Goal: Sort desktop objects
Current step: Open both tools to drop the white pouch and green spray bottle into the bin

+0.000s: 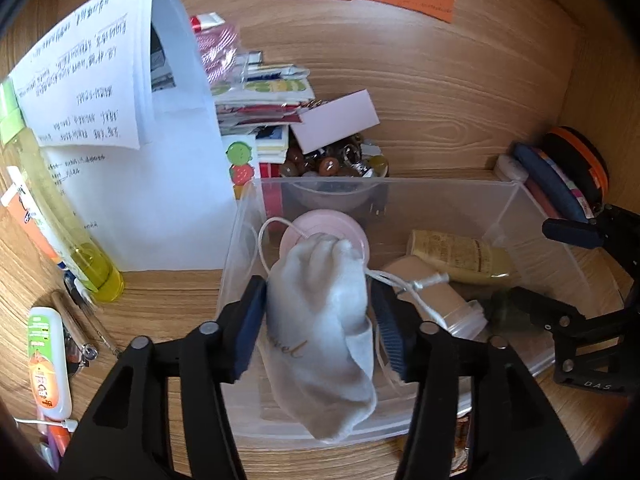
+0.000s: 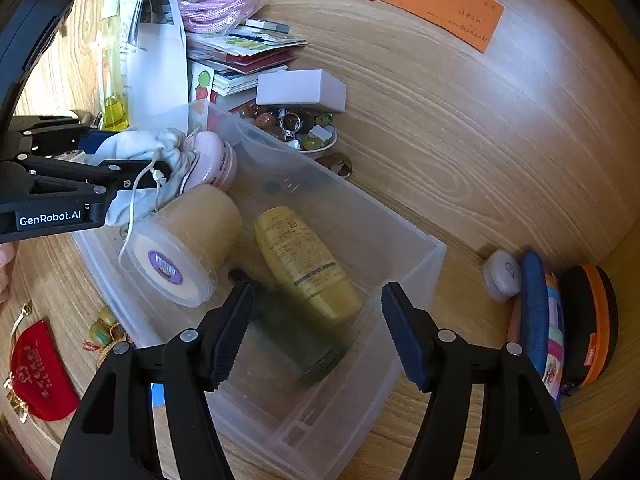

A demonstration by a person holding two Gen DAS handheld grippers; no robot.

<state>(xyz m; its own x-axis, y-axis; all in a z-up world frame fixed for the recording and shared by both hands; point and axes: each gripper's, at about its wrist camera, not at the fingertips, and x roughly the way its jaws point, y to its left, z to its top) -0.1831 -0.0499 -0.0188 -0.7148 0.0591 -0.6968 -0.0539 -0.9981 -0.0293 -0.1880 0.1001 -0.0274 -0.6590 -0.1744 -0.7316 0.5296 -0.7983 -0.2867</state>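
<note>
"GenRobot.AI" lettering marks left tool [image 2: 132, 172] gripping pouch [image 1: 320, 320].

Inside the clear bin [image 2: 400, 264], the dark green bottle [image 2: 296, 344] beside the yellow tube [image 2: 304, 260] is motion-blurred, its label unreadable, the pink round case [image 1: 324, 232] at the bin's far end is partly covered by the white drawstring pouch [image 1: 320, 320], and the pouch's gold lettering, possibly "Jewel", is cut off by a fold.

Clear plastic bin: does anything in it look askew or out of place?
In the clear bin, the yellow bottle, beige jar and dark bottle all lie on their sides. The white pouch is held over the bin.
</note>
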